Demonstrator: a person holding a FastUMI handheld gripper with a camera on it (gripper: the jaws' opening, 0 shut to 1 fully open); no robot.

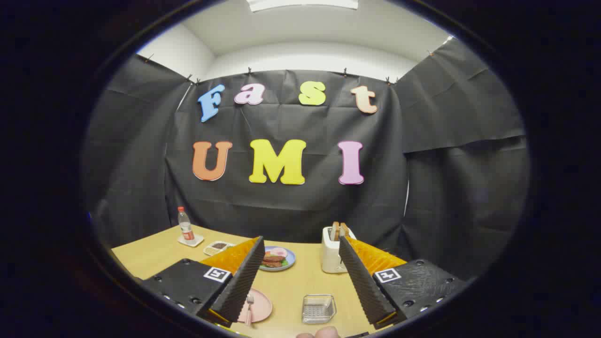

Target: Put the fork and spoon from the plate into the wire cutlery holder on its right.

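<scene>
A pink plate [261, 306] lies on the wooden table, partly hidden behind my left finger. A pink fork [250, 307] rests on it, tines pointing away from me; no spoon can be made out on the visible part. To the plate's right stands the wire cutlery holder [319, 308], a small metal mesh basket, between my two fingers and low in the gap. My gripper [300, 246] is open wide, held above the table with nothing between its fingers.
Beyond the fingers sit a blue plate of food [283, 258], a white toaster [332, 251] with two slices of bread, a small dish [219, 246] and a bottle [186, 226] on a coaster. A person's fingertips [324, 333] show at the near table edge.
</scene>
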